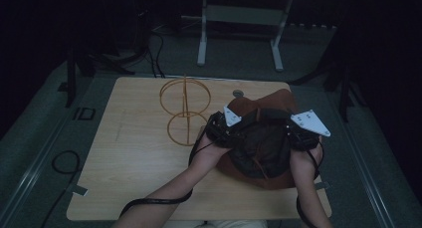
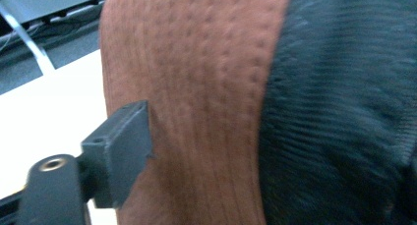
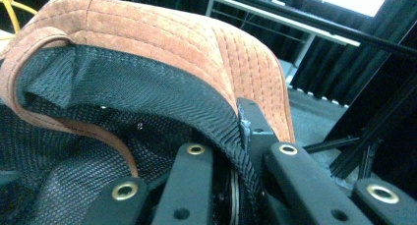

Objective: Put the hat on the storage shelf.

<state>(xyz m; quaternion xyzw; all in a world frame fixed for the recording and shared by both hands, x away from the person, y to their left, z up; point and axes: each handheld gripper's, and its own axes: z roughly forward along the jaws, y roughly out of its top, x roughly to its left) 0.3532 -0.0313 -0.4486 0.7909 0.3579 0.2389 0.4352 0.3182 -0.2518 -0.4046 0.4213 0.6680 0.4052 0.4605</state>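
The wooden table (image 1: 129, 153) carries a brown suede hat (image 1: 263, 138) with dark mesh lining, held upside down at its right half, crown down on the wood. Left of it stands a gold wire stand (image 1: 185, 111), bare (presumably the hat's destination), so the job looks barely begun: gripping is done, lifting and placing remain. Both forearms reach in from the near edge, flanking the hat. The right gripper (image 3: 246, 151) pinches the brim edge; the left gripper (image 2: 133, 151) presses a jaw on the suede, apparently clamped too.
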